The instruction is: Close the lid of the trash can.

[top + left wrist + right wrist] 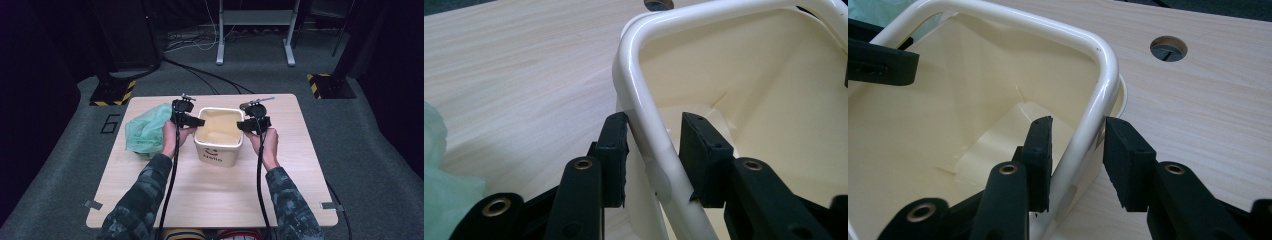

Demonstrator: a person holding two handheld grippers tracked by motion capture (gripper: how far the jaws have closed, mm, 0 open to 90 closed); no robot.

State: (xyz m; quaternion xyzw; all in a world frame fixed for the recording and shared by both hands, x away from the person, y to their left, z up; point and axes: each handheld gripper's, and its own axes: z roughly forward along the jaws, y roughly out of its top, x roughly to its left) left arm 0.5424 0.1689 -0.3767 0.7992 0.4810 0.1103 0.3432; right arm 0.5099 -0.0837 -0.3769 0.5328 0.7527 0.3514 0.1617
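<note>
High view: cream bin [218,150] with black "Hello" print and smile

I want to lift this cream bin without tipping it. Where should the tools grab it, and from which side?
Grip the rolled rim of the cream bin on its two opposite side walls, one tool per side, coming from above so each tool straddles the rim. The left tool and right tool already sit so, jaws not yet closed on it.
</note>
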